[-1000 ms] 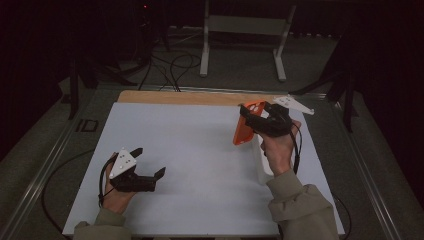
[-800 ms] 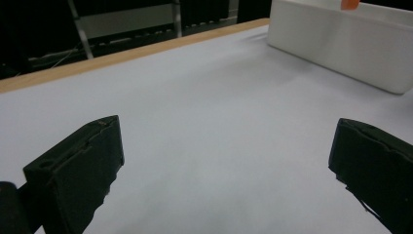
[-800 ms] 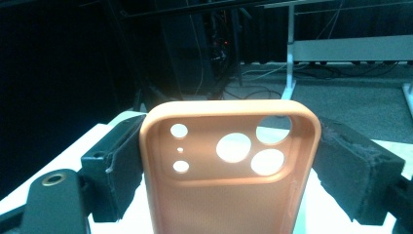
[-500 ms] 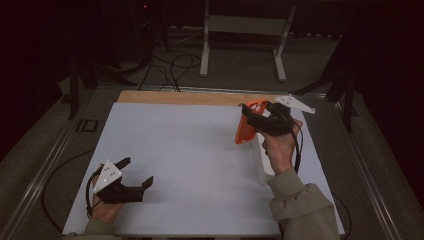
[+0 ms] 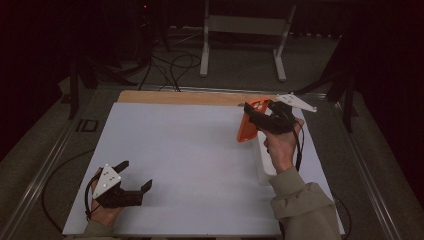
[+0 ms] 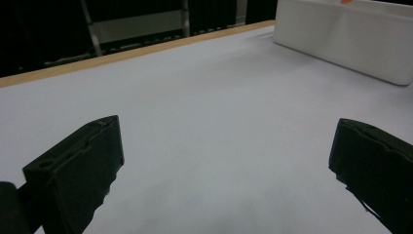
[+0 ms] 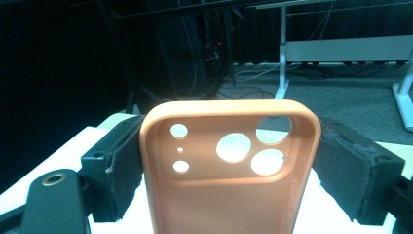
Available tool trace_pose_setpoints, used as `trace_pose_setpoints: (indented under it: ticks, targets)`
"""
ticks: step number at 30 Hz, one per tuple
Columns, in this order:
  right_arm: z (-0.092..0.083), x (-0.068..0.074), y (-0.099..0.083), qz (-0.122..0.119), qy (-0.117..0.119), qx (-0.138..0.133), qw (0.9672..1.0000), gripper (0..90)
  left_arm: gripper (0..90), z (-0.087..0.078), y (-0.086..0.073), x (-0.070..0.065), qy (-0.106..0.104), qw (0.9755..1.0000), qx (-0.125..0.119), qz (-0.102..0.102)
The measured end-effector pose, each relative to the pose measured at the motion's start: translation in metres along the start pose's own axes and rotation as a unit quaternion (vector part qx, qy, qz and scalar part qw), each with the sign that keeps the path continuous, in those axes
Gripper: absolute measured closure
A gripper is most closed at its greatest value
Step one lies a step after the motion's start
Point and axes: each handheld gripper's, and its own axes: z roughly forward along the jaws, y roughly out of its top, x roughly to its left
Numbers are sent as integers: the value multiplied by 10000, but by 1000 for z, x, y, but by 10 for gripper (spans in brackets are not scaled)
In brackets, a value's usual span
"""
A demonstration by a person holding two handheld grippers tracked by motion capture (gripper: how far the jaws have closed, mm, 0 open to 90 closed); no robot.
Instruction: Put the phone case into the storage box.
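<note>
One orange phone case (image 7: 229, 170), bearing no legible writing, is clamped between the right gripper (image 5: 260, 116) jaws above the bench (image 5: 200, 145), over one white tray (image 6: 341, 34). The left gripper (image 5: 131, 177) jaws stand wide open, empty.

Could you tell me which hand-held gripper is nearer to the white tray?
Right. The right hand-held gripper holds the orange phone case just above the white tray; the left hand-held gripper is open, far across the table.
</note>
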Motion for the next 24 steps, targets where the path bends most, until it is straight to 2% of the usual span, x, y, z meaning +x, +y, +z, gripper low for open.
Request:
trace_pose_setpoints:
  ticks: [24]
  targets:
    - [10, -8, 12, -45, -239, -84, 9997, 165, 3, 0, -1, -1, -15, 10000, 6, -14]
